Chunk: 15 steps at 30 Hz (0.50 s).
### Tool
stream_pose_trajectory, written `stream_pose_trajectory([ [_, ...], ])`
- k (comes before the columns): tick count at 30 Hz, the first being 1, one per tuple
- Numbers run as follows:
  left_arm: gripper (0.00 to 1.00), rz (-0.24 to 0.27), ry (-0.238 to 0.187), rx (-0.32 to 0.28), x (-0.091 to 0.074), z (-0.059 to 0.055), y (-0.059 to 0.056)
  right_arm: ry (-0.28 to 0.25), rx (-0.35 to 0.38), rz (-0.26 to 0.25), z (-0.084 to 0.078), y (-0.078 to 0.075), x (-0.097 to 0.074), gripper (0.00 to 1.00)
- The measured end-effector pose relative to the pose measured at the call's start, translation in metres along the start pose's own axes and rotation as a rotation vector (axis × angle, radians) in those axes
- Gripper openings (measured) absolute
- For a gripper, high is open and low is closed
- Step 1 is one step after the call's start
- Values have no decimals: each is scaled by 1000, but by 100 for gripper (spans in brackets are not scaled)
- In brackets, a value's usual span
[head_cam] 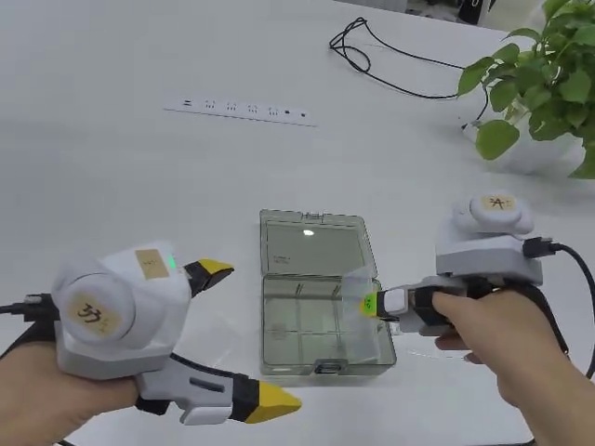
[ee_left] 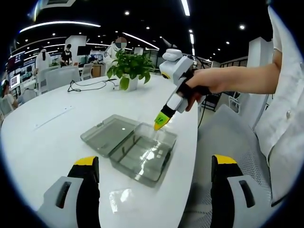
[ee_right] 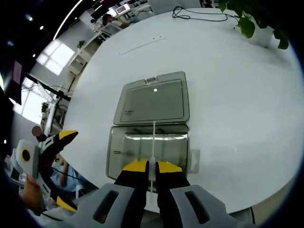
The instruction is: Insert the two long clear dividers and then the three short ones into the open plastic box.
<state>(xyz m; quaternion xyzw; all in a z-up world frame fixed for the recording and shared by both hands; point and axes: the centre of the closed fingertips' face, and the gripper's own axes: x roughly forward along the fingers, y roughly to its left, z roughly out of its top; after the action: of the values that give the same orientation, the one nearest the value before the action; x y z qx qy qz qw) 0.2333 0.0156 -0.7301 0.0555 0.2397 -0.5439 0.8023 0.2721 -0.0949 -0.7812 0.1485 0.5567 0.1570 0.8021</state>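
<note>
- Right now my right gripper (ee_right: pixel 152 166) is clamped on a clear divider (ee_right: pixel 153 140), held edge-on over the tray of the open plastic box (ee_right: pixel 118 152).
- My left gripper (head_cam: pixel 249 334) is spread wide and holds nothing, off to the left of the box.
- The box's lid (head_cam: pixel 311 243) lies flat, hinged back on the tray's far side.
- Another clear piece (ee_left: pixel 121 194) lies on the white table (head_cam: pixel 112 186) near the box, on the left gripper's side.
- A power strip (head_cam: pixel 240 110) lies well beyond the box.
</note>
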Motion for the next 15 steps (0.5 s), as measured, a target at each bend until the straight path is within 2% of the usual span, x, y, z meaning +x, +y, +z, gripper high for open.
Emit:
stream_pose_trajectory([
  [2,100,-2,2,-2,1,0,0,4,-5,-10,0,-5,3,7],
  [15,100,-5,3,-15,3,-1,1,25,-4,-18,0,-11,8,7],
])
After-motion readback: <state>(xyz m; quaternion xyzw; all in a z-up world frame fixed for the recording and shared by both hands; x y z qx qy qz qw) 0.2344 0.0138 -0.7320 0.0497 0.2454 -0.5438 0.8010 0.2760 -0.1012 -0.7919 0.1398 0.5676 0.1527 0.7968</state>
